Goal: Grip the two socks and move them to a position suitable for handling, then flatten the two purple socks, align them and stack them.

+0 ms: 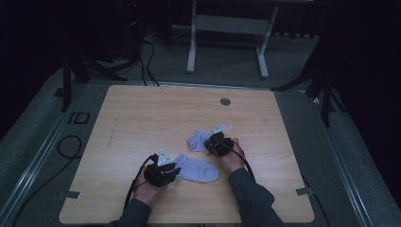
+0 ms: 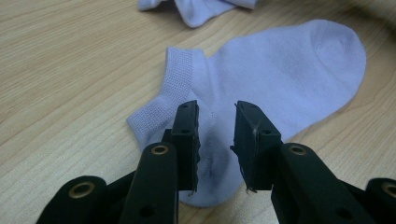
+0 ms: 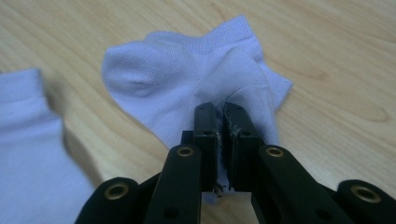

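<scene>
Two pale lilac socks lie on the wooden table, near the person's edge of it. The flat sock lies stretched out with its toe toward the right in the high view and its cuff end at the left gripper. That gripper's jaws stand a little apart over the heel part of the sock, with cloth showing in the gap between them; whether the pads press on the cloth I cannot tell. The crumpled sock lies just beyond the flat one, close by but apart from it, bunched with its ribbed cuff turned up. The right gripper has its jaws nearly closed, pinching a fold of this sock between the pads. A small round metal disc sits in the tabletop near the far edge.
</scene>
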The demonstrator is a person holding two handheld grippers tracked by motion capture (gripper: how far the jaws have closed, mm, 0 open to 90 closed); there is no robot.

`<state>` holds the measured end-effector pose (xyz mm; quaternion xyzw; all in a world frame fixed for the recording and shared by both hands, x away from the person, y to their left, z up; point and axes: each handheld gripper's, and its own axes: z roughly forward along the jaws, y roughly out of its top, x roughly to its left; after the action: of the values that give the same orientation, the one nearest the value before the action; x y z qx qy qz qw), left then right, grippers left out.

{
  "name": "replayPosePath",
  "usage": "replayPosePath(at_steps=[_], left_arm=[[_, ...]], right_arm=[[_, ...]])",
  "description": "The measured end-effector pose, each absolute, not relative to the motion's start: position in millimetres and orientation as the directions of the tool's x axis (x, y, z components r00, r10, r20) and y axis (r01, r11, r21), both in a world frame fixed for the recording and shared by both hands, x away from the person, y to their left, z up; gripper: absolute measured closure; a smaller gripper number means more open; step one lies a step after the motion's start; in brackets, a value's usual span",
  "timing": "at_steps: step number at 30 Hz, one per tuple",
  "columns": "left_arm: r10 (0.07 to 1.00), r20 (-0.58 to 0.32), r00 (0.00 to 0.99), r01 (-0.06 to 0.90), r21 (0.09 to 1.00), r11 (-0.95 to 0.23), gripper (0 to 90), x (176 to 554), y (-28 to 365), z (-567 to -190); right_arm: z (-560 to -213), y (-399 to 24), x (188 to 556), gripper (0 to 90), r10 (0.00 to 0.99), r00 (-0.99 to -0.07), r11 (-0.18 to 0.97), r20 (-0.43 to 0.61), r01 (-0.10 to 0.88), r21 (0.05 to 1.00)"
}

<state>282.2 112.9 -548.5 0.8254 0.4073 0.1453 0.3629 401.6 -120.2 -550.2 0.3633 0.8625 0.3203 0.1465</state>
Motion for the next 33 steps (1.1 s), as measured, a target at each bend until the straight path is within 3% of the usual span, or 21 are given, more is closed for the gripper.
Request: replayPosePath(at_steps=[22,33], left_arm=[[0.773,-0.038,0.634,0.539,0.738,-0.406,70.9,293,105,-536],[0.784,-0.019,0.620,0.533,0.743,-0.404,80.7,326,82,-530]], right_arm=[[-549,-120,391,84.0,0.711,-0.703,0.546,-0.021,0.533,0.647],[-549,-118,387,84.0,0.715,-0.699,0.540,-0.016,0.538,0.648]])
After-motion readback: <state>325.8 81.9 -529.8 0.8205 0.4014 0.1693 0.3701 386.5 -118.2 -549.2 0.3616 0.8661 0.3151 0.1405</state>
